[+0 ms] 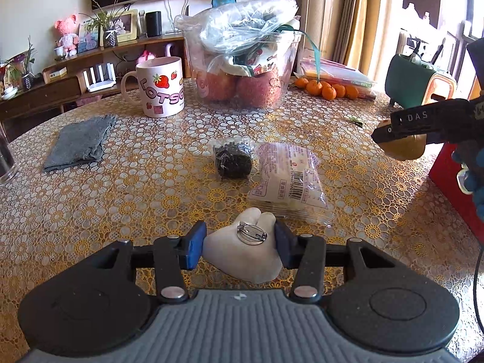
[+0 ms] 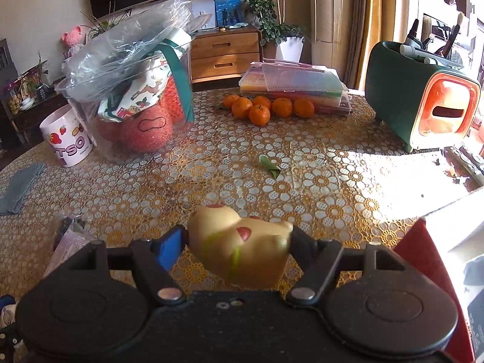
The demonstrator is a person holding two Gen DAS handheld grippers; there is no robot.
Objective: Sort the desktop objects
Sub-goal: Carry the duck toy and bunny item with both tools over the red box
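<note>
Two grippers are each clamped on a small toy above the round table (image 1: pixel 90 199) with its glossy lace-patterned cloth. The left gripper (image 1: pixel 240 246) pinches a soft white plush badge (image 1: pixel 242 257), its metal pin clasp facing up, blue pads pressing both sides. The right gripper (image 2: pixel 239 246) squeezes a smooth yellow squishy toy (image 2: pixel 242 251) with red spots, jaws fairly wide. Only the left view shows a crinkly snack packet (image 1: pixel 287 178), a dark bundle (image 1: pixel 233 160) and a folded grey cloth (image 1: pixel 78 142); the right view shows a green leaf (image 2: pixel 269 166) and a red box (image 2: pixel 423 251).
</note>
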